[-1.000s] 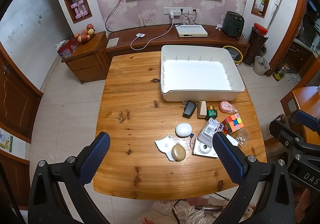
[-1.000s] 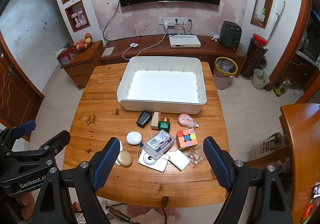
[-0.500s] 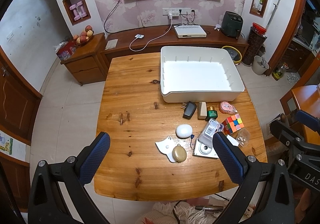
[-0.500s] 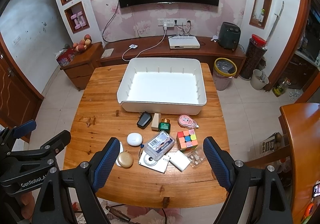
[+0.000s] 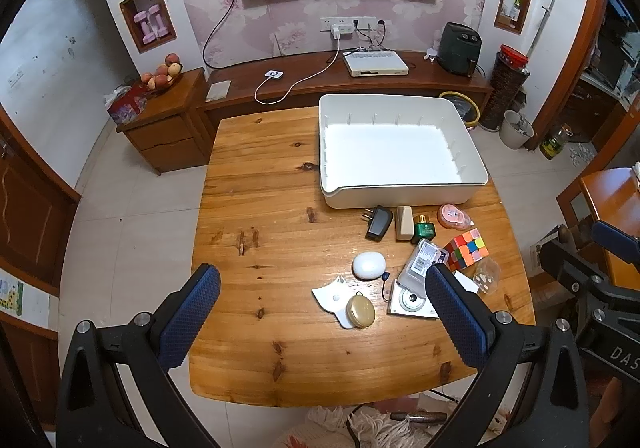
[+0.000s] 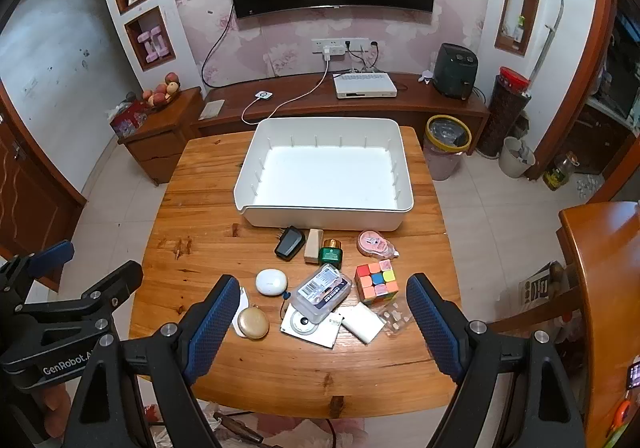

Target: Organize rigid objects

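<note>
An empty white bin (image 5: 400,151) (image 6: 326,173) stands at the far side of the wooden table (image 5: 260,207) (image 6: 200,232). In front of it lie a black charger (image 6: 289,243), a beige block (image 6: 313,245), a green jar (image 6: 331,255), a pink tape dispenser (image 6: 374,243), a colour cube (image 6: 376,282), a clear plastic case (image 6: 322,292), a white oval case (image 6: 271,281) and a gold round compact (image 6: 253,323). My left gripper (image 5: 320,312) and my right gripper (image 6: 322,322) are both open and empty, held high above the table's near edge.
A white card with a disc (image 6: 308,326), a white pad (image 6: 362,322) and a small clear bag (image 6: 394,318) lie near the front. A TV console (image 6: 340,103) runs behind the table, a bin (image 6: 446,145) stands at the right, and another wooden table (image 6: 604,288) is at the far right.
Both grippers have shifted slightly; the views moved a little. Nothing on the table has moved and both grippers stay open.
</note>
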`<state>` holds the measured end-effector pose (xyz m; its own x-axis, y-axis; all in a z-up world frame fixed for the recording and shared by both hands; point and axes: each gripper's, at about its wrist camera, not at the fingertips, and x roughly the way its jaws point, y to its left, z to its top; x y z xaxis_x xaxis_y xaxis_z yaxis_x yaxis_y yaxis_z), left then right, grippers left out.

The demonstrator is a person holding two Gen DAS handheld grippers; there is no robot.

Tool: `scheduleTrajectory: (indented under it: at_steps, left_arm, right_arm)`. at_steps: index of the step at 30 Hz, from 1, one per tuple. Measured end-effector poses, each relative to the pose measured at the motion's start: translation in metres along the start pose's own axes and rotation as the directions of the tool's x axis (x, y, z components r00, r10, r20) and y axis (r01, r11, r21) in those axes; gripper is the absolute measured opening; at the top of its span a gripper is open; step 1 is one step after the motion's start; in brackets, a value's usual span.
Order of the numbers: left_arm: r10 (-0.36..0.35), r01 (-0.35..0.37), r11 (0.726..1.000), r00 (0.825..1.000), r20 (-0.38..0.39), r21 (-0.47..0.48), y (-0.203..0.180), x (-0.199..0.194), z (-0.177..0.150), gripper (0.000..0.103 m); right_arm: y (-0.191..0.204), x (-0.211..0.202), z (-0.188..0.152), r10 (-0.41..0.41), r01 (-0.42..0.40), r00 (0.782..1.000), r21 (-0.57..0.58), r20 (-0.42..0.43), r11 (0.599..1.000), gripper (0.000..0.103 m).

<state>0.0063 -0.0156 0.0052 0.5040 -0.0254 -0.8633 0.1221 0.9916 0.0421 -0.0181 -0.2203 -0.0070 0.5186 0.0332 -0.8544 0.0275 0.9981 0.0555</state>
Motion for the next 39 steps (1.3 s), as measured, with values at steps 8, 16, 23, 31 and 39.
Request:
scheduleTrajectory:
  at_steps: [8,16,23,31,39]
  left_arm:
    - [-0.026,0.026,0.999,1.0,-0.014,0.021,0.013,0.012,0.003,0.102]
    - [-0.045,0.046,0.998,0.999,-0.019,0.043,0.027,0.028,0.003,0.102]
    - [-0.046,0.054,0.995,0.994,-0.098,0.079,0.038,0.067,0.002,0.102]
    - [-0.03,0.06,0.989,0.975,-0.221,0.133,0.039,0.138,-0.013,0.102]
    - [-0.003,0.027,0.997,0.948,-0.319,0.071,0.051,0.201,-0.039,0.102]
  right_arm:
    - [0.005,0.006,-0.004,-0.023,0.024,1.0,0.036,-0.008,0.999,0.086]
    - [0.004,0.013,-0.009,-0.057,0.059,0.998,0.092,-0.021,0.994,0.086]
    - [-0.009,0.026,-0.019,-0.097,0.099,0.995,0.183,-0.019,0.978,0.086]
    - [-0.005,0.065,-0.054,-0.096,0.106,0.994,0.204,-0.058,0.973,0.086]
    - [0.052,0.121,-0.094,0.017,-0.018,0.997,-0.014,-0.076,1.0,0.077]
